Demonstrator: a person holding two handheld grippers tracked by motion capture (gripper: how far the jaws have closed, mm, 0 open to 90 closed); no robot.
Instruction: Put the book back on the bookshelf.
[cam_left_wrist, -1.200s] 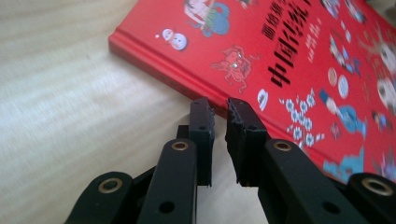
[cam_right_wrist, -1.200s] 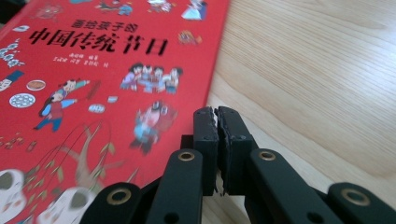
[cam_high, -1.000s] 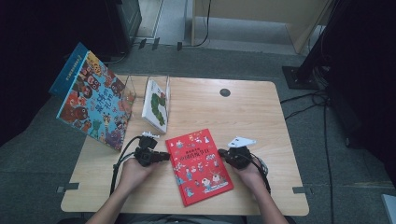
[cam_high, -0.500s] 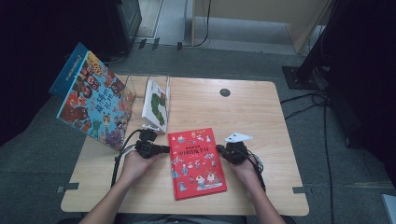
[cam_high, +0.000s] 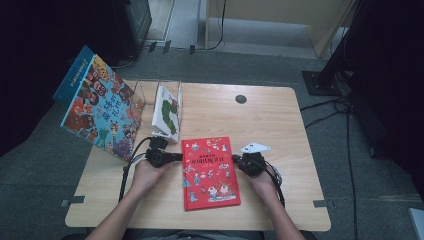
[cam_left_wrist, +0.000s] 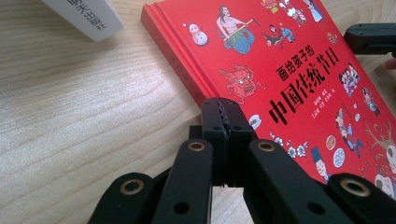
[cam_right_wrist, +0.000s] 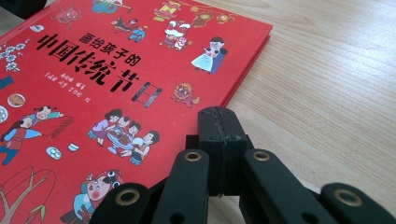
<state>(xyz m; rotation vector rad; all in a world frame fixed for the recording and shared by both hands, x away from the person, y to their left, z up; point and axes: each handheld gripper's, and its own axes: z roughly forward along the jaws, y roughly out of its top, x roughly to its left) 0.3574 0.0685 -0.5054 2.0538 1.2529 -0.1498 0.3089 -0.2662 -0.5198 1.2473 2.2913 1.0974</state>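
Note:
A red hardcover picture book (cam_high: 210, 170) lies flat on the wooden table (cam_high: 280, 125), nearly square with the front edge. My left gripper (cam_high: 177, 157) is shut, empty, and level with the table, its tips at the book's left edge. The left gripper view shows the closed jaws (cam_left_wrist: 225, 112) meeting the spine side of the red book (cam_left_wrist: 289, 70). My right gripper (cam_high: 235, 160) is shut and empty at the book's right edge. In the right gripper view its tips (cam_right_wrist: 218, 119) sit beside the cover's edge (cam_right_wrist: 116, 70). Whether either tip touches the book I cannot tell.
A large colourful book (cam_high: 100, 110) leans off the table's left side against a clear stand (cam_high: 142, 95). A white book with a green figure (cam_high: 167, 112) stands in that stand; its corner (cam_left_wrist: 88, 16) is near my left gripper. A round grommet (cam_high: 241, 99) sits far back.
The red book has turned from a slant to lie nearly square with the table's front edge. Both hands shifted slightly along with it at its two sides.

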